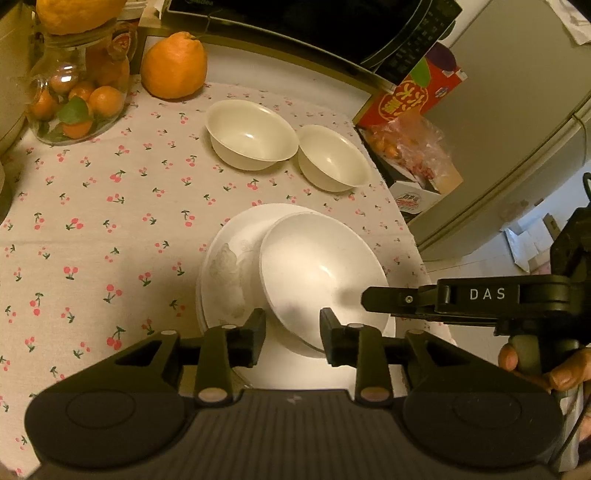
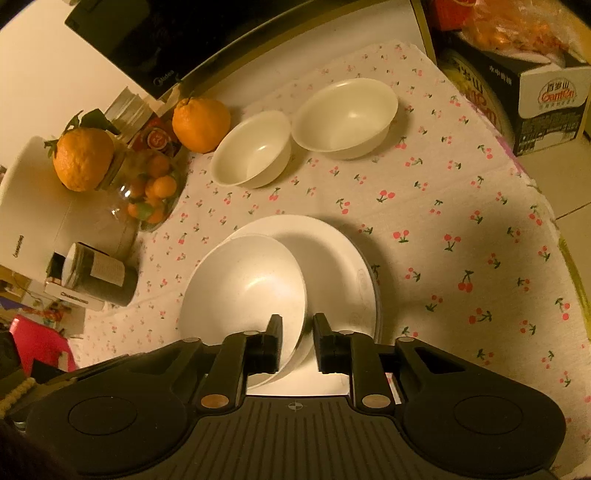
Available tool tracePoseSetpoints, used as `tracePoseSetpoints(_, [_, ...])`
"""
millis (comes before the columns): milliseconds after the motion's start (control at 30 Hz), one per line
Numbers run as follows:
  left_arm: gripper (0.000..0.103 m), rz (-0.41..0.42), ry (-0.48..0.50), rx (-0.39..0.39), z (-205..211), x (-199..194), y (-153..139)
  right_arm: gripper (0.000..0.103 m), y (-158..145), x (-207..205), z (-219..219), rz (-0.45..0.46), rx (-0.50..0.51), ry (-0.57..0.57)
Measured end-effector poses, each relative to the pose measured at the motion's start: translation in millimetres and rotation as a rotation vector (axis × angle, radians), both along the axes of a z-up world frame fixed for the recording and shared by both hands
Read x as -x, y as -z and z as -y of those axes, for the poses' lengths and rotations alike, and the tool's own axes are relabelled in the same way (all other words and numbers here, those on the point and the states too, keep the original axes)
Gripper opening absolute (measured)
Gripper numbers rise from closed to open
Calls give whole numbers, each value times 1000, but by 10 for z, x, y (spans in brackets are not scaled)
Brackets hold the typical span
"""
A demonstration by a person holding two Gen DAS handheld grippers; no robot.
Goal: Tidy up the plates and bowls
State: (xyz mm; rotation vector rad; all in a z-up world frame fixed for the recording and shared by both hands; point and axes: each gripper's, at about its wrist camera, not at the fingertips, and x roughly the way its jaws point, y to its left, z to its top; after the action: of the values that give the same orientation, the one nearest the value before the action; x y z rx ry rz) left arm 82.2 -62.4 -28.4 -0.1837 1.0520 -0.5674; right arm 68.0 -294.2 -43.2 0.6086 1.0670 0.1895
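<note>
A white bowl (image 1: 317,273) (image 2: 243,288) sits tilted on a stack of white plates (image 1: 229,266) (image 2: 332,258) on the cherry-print cloth. My left gripper (image 1: 293,338) is open, its fingers on either side of the bowl's near rim. My right gripper (image 2: 297,341) is open too, straddling the bowl's right rim; its finger (image 1: 391,299) reaches over the bowl in the left wrist view. Two cream bowls (image 1: 251,134) (image 1: 332,158) stand side by side farther back; they also show in the right wrist view (image 2: 255,149) (image 2: 345,118).
A large orange (image 1: 173,66) (image 2: 201,123) and a glass jar of small oranges (image 1: 77,92) (image 2: 151,188) stand at the back left. A black cooktop (image 1: 314,22) lies behind. Boxes and a bag (image 1: 410,110) (image 2: 517,85) sit off the table's right edge. A dark jar (image 2: 99,273) lies at the left.
</note>
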Motion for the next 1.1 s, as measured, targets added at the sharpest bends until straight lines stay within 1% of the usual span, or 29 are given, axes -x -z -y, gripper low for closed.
tracePoseSetpoints(33, [37, 2, 1, 0, 2, 3, -1, 27, 4, -1, 5, -2, -5, 3])
tracePoseSetpoints(67, [39, 2, 0, 0, 3, 4, -3, 28, 1, -2, 7, -2, -5, 7])
tracePoseSetpoints(100, [44, 1, -3, 1, 3, 4, -8, 30, 0, -1, 16, -1, -4, 11])
tracePoseSetpoints(133, [46, 3, -5, 1, 1, 8, -13, 31, 0, 1, 28, 1, -7, 16])
tracePoseSetpoints(167, [46, 7, -6, 3, 0, 9, -18, 32, -1, -2, 40, 1, -13, 20])
tracePoseSetpoints(200, [45, 11, -6, 5, -3, 9, -22, 34, 1, -2, 49, 1, -22, 23])
tracePoseSetpoints(233, [40, 16, -4, 6, 2, 9, -24, 34, 3, -3, 54, 3, -31, 22])
tracePoseSetpoints(267, [37, 22, 0, 5, 9, 11, -23, 34, 7, -8, 56, 5, -35, 20])
tracePoseSetpoints(333, [26, 36, -2, -11, 28, 17, -16, 33, 17, -16, 33, 8, -24, 13])
tracePoseSetpoints(400, [17, 66, -13, -44, 44, 31, -40, 25, -12, -15, -8, 21, 7, 20])
tracePoseSetpoints(433, [19, 83, -18, -50, 39, 30, -75, 23, -53, -20, -32, 38, 24, 24])
tracePoseSetpoints(533, [19, 168, -46, -46, -41, -18, -267, 22, -189, -134, -106, 95, 25, 33])
tracePoseSetpoints(633, [18, 242, -111, -67, -170, -122, -411, 22, -287, -354, -266, 161, -14, 37])
tracePoseSetpoints(700, [18, 269, -164, -79, -286, -223, -425, 22, -285, -504, -389, 183, -39, 30])
tracePoseSetpoints(767, [18, 261, -211, -83, -383, -317, -373, 22, -248, -650, -492, 200, -62, 29])
tracePoseSetpoints(833, [18, 246, -244, -99, -462, -402, -283, 22, -189, -794, -590, 209, -59, 15])
tracePoseSetpoints(900, [18, 225, -263, -128, -501, -466, -190, 22, -95, -922, -678, 203, -50, -2])
tracePoseSetpoints(1000, [18, 186, -282, -150, -524, -539, -67, 22, 33, -1056, -800, 180, -26, -23])
tracePoseSetpoints(1100, [18, 160, -286, -163, -546, -564, -24, 22, 121, -1133, -858, 164, -8, -43])
